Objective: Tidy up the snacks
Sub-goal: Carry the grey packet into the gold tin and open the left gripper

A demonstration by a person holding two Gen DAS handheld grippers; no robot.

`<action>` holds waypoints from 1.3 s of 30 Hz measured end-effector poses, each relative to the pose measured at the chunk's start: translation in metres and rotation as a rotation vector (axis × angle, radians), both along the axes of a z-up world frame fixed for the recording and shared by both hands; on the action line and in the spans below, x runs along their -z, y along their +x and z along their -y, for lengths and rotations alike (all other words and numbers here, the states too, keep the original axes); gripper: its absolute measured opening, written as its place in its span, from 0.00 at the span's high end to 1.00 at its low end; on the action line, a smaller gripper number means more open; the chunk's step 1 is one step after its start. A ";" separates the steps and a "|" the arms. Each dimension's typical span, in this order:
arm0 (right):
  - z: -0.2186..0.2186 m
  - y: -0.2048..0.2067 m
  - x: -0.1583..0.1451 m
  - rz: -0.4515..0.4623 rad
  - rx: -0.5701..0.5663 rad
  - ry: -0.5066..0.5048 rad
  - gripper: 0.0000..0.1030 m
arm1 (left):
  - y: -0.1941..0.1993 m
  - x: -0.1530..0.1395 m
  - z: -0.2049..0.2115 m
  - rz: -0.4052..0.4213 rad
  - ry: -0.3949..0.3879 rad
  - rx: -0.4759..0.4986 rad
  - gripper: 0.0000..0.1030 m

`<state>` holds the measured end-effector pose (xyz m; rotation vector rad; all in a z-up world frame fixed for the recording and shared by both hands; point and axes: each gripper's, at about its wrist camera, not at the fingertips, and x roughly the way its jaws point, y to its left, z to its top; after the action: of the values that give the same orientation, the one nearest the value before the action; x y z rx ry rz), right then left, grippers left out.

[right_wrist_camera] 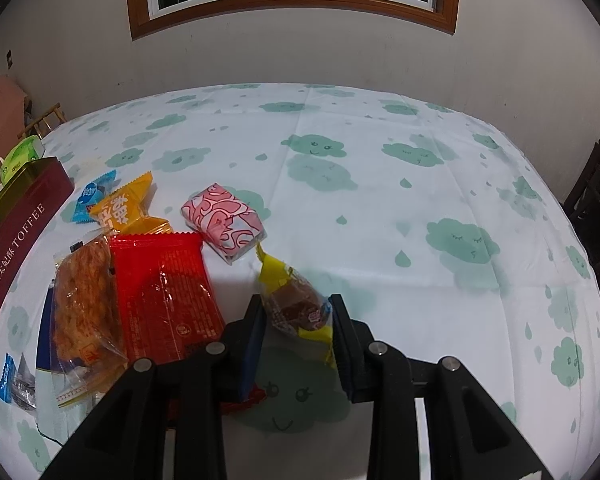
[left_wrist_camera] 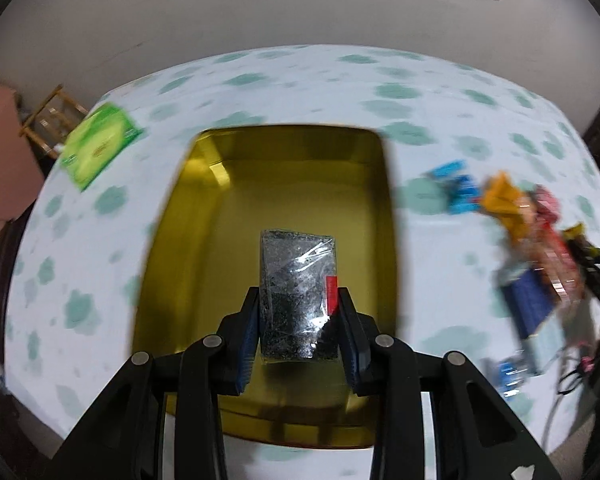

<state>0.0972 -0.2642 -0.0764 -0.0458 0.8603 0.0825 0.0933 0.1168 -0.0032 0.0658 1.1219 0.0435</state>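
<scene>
My left gripper point(left_wrist_camera: 298, 308) is shut on a clear-wrapped dark snack bar point(left_wrist_camera: 298, 280) with a red label, held above the open gold tin point(left_wrist_camera: 172, 248). The tin's inside shows nothing but its yellow floor. In the right wrist view my right gripper point(right_wrist_camera: 298, 316) is shut on a brown snack in a clear and yellow wrapper point(right_wrist_camera: 296, 300), just above the tablecloth. Left of it lie a red packet point(right_wrist_camera: 164, 300), a crispy snack in clear wrap point(right_wrist_camera: 86, 300), an orange packet point(right_wrist_camera: 126, 208), a blue packet point(right_wrist_camera: 92, 196) and a pink-patterned block point(right_wrist_camera: 224, 220).
The tin's dark red side reads TOFFEE point(right_wrist_camera: 16, 248) at the left of the right wrist view. A green tissue pack point(left_wrist_camera: 100, 144) lies at the table's far left corner. The cloud-print tablecloth point(right_wrist_camera: 420, 200) stretches to the right. A wall and window stand behind.
</scene>
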 end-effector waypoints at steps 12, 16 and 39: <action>-0.003 0.002 -0.001 -0.018 0.017 -0.012 0.69 | -0.005 0.037 -0.066 -0.082 -0.003 -0.050 0.69; -0.003 0.004 -0.001 -0.035 0.031 -0.020 0.69 | -0.007 0.043 -0.067 -0.101 -0.010 -0.033 0.69; -0.035 -0.016 -0.060 0.016 0.086 0.006 0.74 | -0.025 0.029 -0.064 -0.007 -0.040 -0.013 0.52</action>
<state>0.0811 -0.2289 -0.0169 -0.0041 0.8451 0.0044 0.0685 0.1810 -0.0317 0.0232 1.1302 0.0322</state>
